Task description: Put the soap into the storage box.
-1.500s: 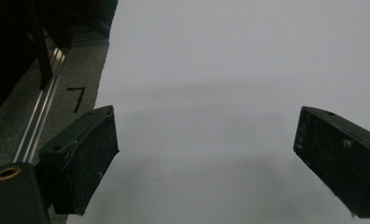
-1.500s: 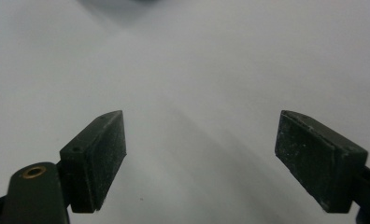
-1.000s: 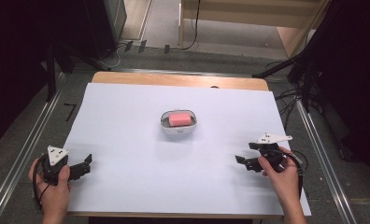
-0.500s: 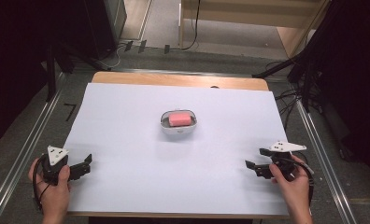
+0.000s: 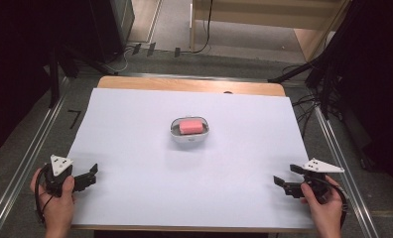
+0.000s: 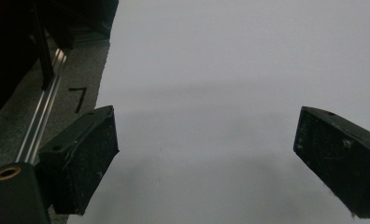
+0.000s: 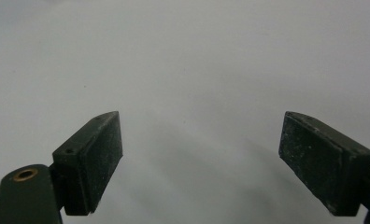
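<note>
A small white dish (image 5: 189, 138) holding a pink block (image 5: 192, 127) sits at the middle of the white table sheet (image 5: 135, 124). My left gripper (image 5: 91, 173) rests near the front left corner, held in a hand, jaws apart and empty. In the left gripper view its gripper (image 6: 206, 154) stands wide over bare white sheet. My right gripper (image 5: 286, 176) sits near the front right corner, also open and empty. The right gripper view has its gripper (image 7: 202, 154) spread over plain white surface. Both are far from the dish.
The wooden table edge (image 5: 189, 85) shows at the back. Metal rails (image 5: 31, 158) run along the left side and the right side (image 5: 338, 158). Cables (image 5: 308, 99) lie on the floor at the right. Dark equipment stands at both back corners.
My right gripper has moved back toward the front right corner, away from the dish. The left gripper has stayed where it was.
</note>
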A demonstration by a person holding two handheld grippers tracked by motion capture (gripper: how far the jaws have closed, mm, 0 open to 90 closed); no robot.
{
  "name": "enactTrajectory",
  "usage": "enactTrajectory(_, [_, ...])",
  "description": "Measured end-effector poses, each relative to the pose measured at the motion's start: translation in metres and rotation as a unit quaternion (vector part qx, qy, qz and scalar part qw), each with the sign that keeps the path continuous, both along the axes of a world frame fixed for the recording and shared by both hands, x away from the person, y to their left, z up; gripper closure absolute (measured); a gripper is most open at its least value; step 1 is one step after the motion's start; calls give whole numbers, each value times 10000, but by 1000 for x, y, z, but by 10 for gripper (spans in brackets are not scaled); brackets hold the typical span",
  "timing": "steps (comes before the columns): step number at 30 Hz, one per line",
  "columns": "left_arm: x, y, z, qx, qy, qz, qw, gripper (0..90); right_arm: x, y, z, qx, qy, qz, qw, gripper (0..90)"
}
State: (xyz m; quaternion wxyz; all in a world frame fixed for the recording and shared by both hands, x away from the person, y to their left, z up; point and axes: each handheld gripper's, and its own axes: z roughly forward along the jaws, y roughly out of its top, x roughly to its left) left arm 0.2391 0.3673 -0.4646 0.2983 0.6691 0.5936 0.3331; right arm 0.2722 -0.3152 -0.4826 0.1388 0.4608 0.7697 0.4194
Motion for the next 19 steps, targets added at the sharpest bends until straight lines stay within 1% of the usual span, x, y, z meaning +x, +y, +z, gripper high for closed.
enactTrajectory(4, [0, 0, 0, 3, -9, 2, 10000, 69, -7, -9, -2, 30, -48, -177, 9998, 138])
enactTrajectory(11, [0, 0, 0, 12, -3, 7, 10000, 69, -18, -25, -4, 148, -130, -375, 9991, 137])
enactTrajectory(14, [0, -1, 0, 17, 0, 6, 10000, 69, -21, -28, -7, 212, -140, -447, 9987, 138])
enactTrajectory(16, [0, -1, 0, 25, -6, 6, 10000, 69, -23, -29, -6, 249, -207, -493, 9983, 137])
enactTrajectory(19, [0, -1, 0, 29, -3, 5, 10000, 69, -24, -28, -6, 223, -244, -499, 9982, 138])
